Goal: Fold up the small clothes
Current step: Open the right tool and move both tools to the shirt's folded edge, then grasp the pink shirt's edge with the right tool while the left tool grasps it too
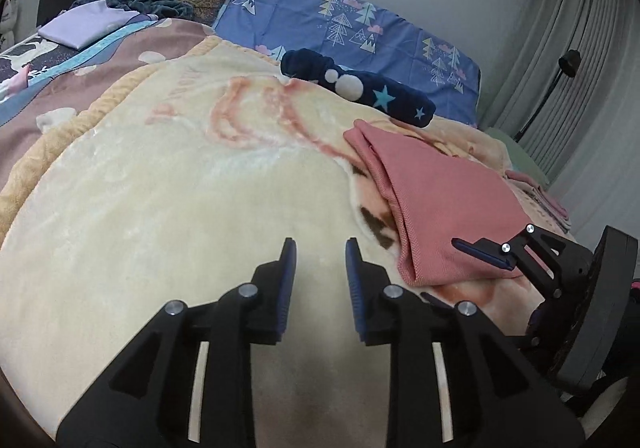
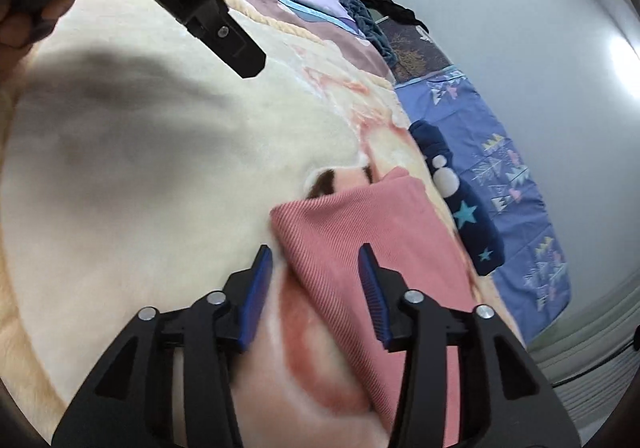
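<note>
1. My left claw [image 1: 321, 248] hangs parted and empty over the cream blanket [image 1: 180, 188] on the bed.
2. The pink garment [image 1: 448, 204] lies folded just to its right.
3. My right claw [image 2: 316, 254] stands apart, unclamped, astride the garment's near edge.

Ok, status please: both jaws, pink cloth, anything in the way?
Left gripper open, empty, over blanket. Right gripper open above pink cloth, not gripping. Navy starred item beside cloth, not blocking.

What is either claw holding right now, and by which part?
Nothing. Left claw is open over bare blanket; right claw is open above the pink cloth, pads not pressing it.
</note>
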### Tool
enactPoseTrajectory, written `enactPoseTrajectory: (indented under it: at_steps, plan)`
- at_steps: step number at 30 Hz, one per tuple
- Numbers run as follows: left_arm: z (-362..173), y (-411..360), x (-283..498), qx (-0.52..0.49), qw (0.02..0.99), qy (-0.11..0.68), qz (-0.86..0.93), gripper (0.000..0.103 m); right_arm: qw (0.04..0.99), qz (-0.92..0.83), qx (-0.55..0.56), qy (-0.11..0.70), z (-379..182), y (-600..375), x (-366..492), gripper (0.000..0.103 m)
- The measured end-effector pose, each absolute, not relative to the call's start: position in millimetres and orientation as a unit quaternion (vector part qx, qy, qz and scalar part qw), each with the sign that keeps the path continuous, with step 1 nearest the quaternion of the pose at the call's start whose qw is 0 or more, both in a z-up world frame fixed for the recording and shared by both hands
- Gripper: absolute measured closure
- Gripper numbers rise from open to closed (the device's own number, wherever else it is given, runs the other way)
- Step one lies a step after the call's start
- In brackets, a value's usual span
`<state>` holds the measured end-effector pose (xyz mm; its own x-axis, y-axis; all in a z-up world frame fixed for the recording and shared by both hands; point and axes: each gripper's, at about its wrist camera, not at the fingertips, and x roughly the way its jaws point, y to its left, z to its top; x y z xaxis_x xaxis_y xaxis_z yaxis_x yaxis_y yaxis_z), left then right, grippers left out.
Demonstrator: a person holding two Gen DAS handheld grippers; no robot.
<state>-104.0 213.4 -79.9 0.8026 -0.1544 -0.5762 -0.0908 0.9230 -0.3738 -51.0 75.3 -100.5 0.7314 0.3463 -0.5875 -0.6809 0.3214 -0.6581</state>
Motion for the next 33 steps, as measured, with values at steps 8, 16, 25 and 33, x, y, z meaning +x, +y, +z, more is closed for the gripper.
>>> enactPoseTrajectory:
  at_steps: [8, 16, 25, 33]
  plan:
    - [-57.3, 221.3, -52.7, -0.159, 0.929, 0.329, -0.06, 0.068, 0.821, 0.321, -0.446, 0.153, -85.7, 93.1, -50.1, 0.099]
    - [-90.7, 210.7, 55.0, -0.262, 0.854, 0.41, -0.183, 0.044, 0.829, 0.32, -0.427, 0.165, -74.8, 87.2, -45.6, 0.099]
    - [-103.6, 195.4, 124.7, -0.335, 0.834, 0.379, -0.218, 0.094, 0.836, 0.324, -0.402, 0.186, -70.8, 90.4, -39.8, 0.099]
    - [-122.2, 201.0, 114.6, -0.335, 0.844, 0.369, -0.199, 0.08, 0.822, 0.319, -0.433, 0.187, -85.9, 86.9, -49.5, 0.072]
